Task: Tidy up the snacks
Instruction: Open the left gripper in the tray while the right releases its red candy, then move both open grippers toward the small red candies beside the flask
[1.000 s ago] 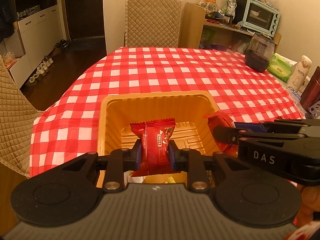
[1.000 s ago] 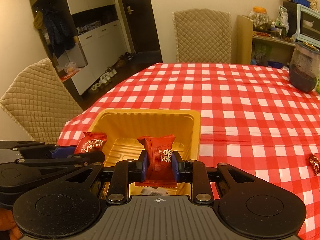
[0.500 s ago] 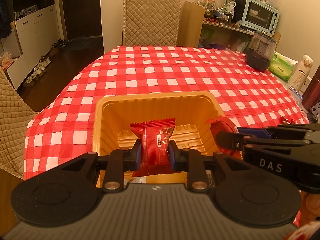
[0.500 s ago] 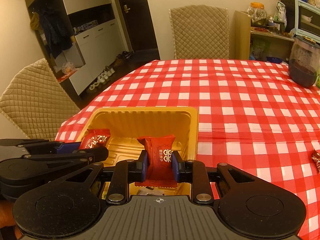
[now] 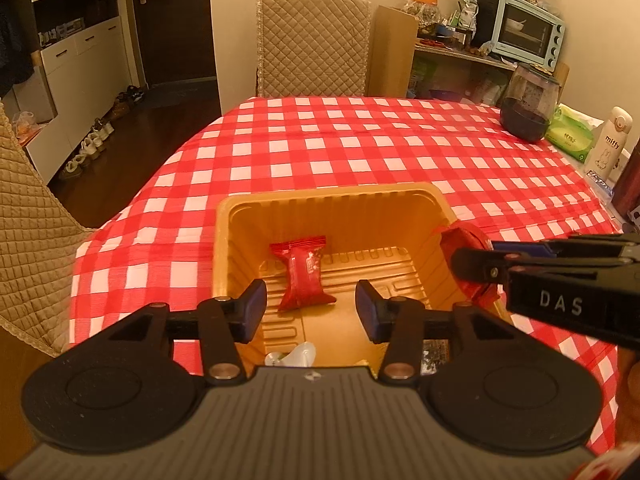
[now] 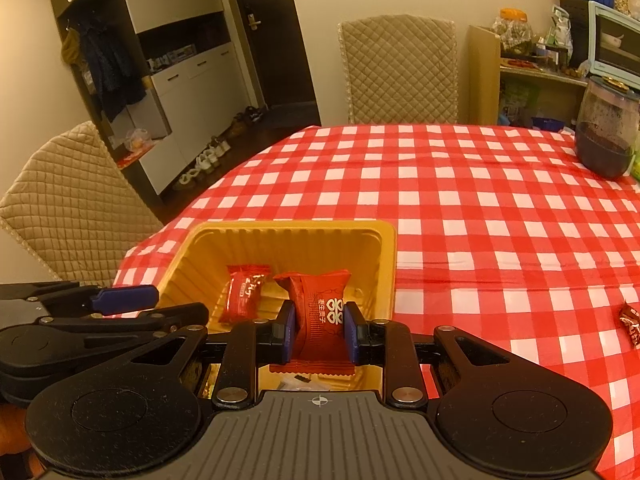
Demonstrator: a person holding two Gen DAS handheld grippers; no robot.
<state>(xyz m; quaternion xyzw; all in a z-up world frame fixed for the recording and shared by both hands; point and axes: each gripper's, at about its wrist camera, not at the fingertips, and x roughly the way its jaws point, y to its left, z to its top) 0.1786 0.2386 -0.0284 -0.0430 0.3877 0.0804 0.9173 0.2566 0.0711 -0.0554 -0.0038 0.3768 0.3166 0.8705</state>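
The right gripper is hanging over the near end of a yellow plastic tray, its blue pads pinching an upright red snack packet with white characters. A second red packet is lying tilted inside the tray, just left of the held one. The left gripper is reaching in from the left with its fingers spread apart. The tray is sitting on a red-and-white checked tablecloth, and a dark wrapped candy is lying at the right edge.

left hand-held gripper: black, blue pads; right hand-held gripper: same, silver screws, white "DAS"
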